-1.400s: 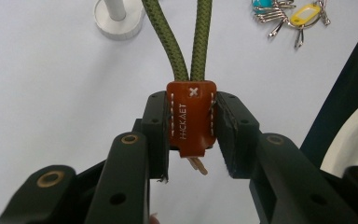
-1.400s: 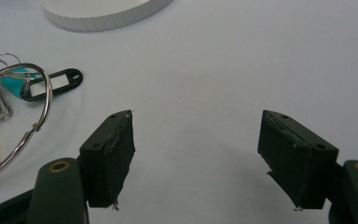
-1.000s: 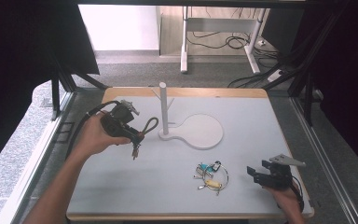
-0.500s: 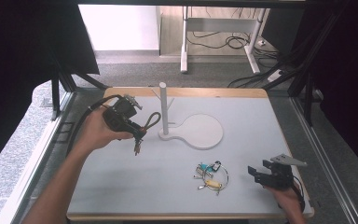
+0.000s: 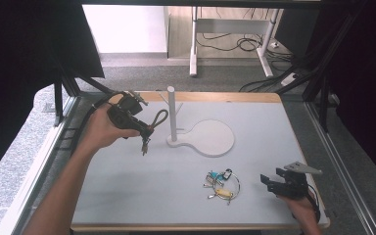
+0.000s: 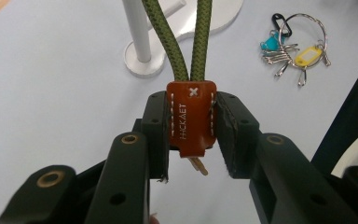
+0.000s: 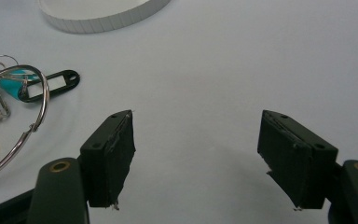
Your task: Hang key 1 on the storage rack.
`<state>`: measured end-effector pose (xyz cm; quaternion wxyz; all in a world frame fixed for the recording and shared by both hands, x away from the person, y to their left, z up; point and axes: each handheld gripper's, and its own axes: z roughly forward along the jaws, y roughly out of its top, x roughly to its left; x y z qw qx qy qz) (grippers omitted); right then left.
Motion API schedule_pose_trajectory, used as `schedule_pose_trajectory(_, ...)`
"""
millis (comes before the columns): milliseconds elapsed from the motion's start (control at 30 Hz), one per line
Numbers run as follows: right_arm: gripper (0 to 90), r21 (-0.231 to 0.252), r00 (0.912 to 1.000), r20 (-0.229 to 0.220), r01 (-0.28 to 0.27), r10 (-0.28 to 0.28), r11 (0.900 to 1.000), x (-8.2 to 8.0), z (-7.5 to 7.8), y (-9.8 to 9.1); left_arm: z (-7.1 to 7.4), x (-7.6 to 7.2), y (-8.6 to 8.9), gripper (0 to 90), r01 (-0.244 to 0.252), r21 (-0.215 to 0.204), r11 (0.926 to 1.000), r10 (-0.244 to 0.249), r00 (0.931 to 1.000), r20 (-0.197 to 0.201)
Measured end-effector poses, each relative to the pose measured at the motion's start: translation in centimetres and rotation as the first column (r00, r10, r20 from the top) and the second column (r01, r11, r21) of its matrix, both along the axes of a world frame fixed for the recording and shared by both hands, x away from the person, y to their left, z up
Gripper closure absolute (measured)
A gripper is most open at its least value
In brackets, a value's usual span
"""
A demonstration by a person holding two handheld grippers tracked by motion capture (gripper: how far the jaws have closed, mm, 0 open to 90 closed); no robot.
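Leather key fob clamped in left hand-held gripper, carried nearer the white post; right hand-held gripper apart, idle

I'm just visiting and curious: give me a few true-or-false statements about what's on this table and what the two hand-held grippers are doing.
1. The left gripper is clamped on a brown leather tab with a green cord loop. True.
2. The right gripper holds the key bunch. False: its jaws are open with nothing between them, and the bunch lies on the table beside it.
3. The cord loop already hangs on the white post. False: it is in the air, left of the post.
4. The post rises from a flat white base. True.
5. The key bunch has a yellow tag. True.
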<state>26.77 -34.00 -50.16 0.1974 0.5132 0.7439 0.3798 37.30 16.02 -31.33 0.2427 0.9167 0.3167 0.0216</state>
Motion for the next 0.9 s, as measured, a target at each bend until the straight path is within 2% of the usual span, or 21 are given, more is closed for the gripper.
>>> schedule_pose_trajectory(367, 27.3, -0.006, 1.0, -0.004, -0.004, 0.004, 1.0, 0.0, -0.1, 0.1, 0.3, 1.5, 0.6, 66.9, -0.021, -0.007, 0.9997, 0.021, 0.9997, -0.011)
schedule_pose_trajectory(600, 27.4, -0.01, 0.9999, -0.007, -0.008, 0.007, 0.9999, 0.0, 0.0, 0.2, 0.4, 2.3, 1.5, 66.9, -0.049, -0.05, 0.9975, 0.049, 0.9988, -0.007)
schedule_pose_trajectory(900, 27.3, -0.016, 1.0, -0.002, -0.007, 0.007, 0.9998, 0.0, 0.0, 0.2, 0.6, 3.6, 2.0, 66.9, -0.069, -0.082, 0.9943, 0.066, 0.9974, -0.028)
